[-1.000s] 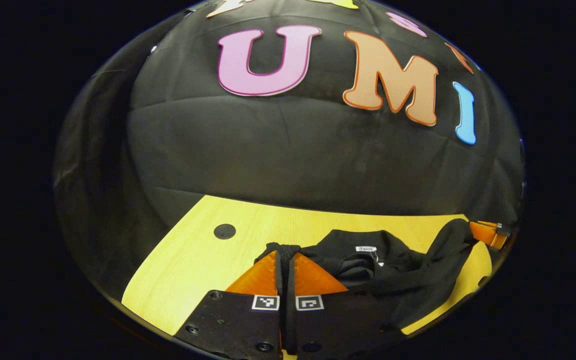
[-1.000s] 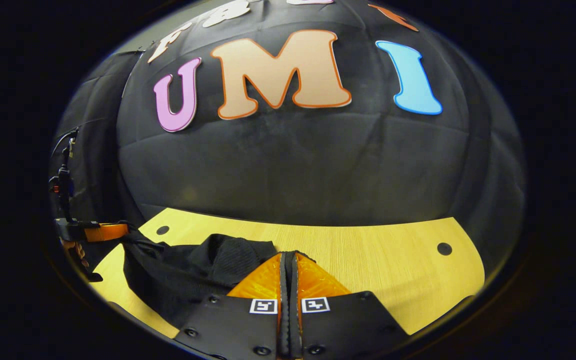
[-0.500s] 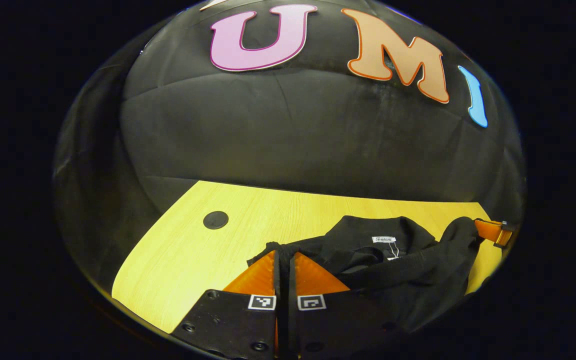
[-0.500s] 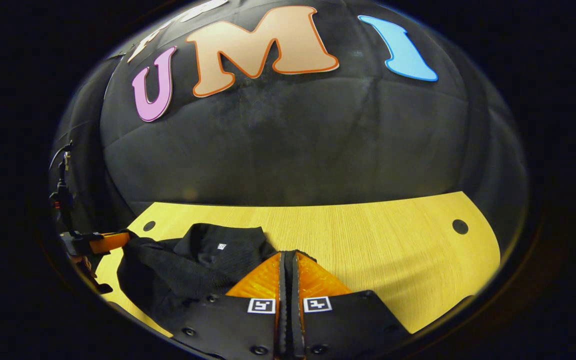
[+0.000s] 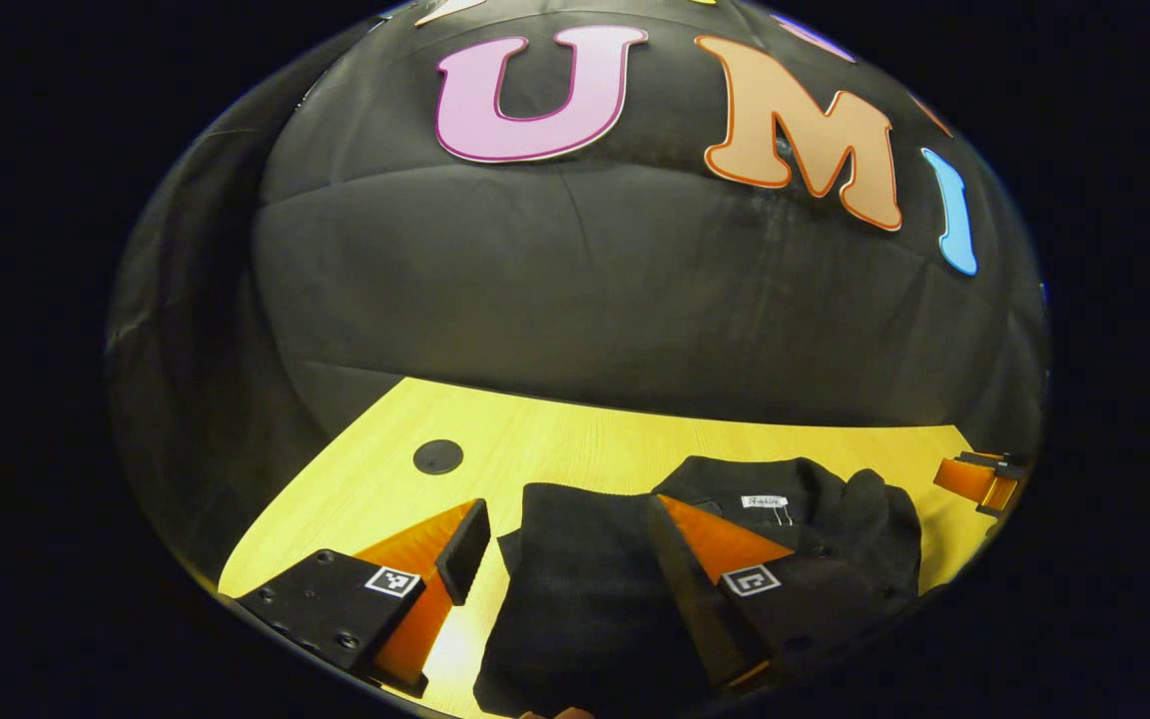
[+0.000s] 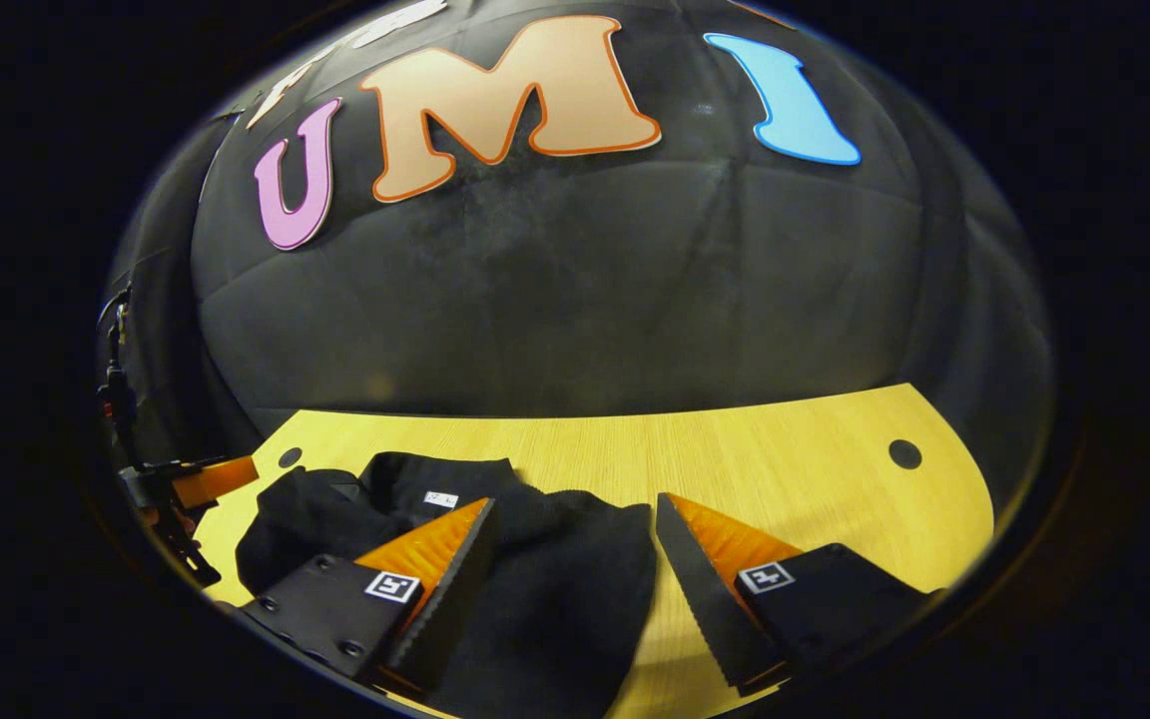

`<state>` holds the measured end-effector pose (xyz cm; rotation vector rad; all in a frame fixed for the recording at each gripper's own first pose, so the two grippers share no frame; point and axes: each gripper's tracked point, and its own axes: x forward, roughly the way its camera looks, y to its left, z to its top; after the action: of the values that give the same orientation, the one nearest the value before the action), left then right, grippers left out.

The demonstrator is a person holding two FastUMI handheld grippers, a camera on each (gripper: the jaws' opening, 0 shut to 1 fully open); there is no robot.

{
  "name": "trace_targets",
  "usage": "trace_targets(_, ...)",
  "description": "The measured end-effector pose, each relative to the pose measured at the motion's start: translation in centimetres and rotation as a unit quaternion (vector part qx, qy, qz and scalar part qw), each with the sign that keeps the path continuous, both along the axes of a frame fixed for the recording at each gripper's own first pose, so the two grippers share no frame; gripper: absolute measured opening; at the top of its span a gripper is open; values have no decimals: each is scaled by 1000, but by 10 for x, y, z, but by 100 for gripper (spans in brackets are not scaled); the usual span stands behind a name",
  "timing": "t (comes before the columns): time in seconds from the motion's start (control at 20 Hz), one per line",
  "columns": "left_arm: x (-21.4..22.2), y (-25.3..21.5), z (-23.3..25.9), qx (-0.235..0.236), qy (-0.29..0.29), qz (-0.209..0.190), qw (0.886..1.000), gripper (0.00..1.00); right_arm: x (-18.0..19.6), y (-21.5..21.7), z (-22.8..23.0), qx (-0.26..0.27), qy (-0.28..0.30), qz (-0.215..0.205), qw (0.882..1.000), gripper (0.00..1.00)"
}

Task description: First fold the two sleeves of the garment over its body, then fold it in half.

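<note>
Lying folded in half on the table [image 6: 785,449], the garment [image 5: 575,589] looked finished; left gripper [image 5: 560,534] and right gripper [image 6: 575,544] gaped wide, holding nothing.

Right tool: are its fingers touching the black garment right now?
Cannot tell. In the right gripper view the right tool is open, the black garment lying between its spread fingers, but whether they rest on the cloth or hover above it is unclear.
</note>
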<state>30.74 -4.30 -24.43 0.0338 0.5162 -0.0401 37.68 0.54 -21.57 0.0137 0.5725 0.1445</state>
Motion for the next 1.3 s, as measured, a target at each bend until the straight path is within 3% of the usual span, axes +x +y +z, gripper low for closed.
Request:
trace_targets(0.25,-22,9,45,-9,-44,12,999,96,-32,-4,36,8,-42,-1,999,95)
trace_targets(0.3,-30,14,54,-7,-53,15,998,95,-43,-6,41,7,-52,-4,999,99)
trace_targets(0.4,-50,22,65,-1,-64,20,998,96,-69,-12,45,5,-64,-12,998,95)
trace_targets(0.45,-63,28,68,4,-65,23,998,96,-84,-14,45,6,-67,-17,998,99)
trace_targets(0.6,-105,36,69,7,-57,29,998,95,-133,-21,36,15,-59,-32,998,99)
trace_targets(0.65,-120,36,72,2,-56,28,998,95,-150,-23,32,18,-54,-36,998,95)
trace_targets(0.8,-156,30,84,-11,-73,17,997,95,-194,-28,28,24,-48,-45,997,99)
trace_targets(1.0,-201,31,84,18,-71,-13,997,94,-242,-25,31,29,-55,-49,997,98)
trace_targets(1.3,-257,23,96,-15,-69,-25,997,94,-295,-7,47,56,-81,-56,994,98)
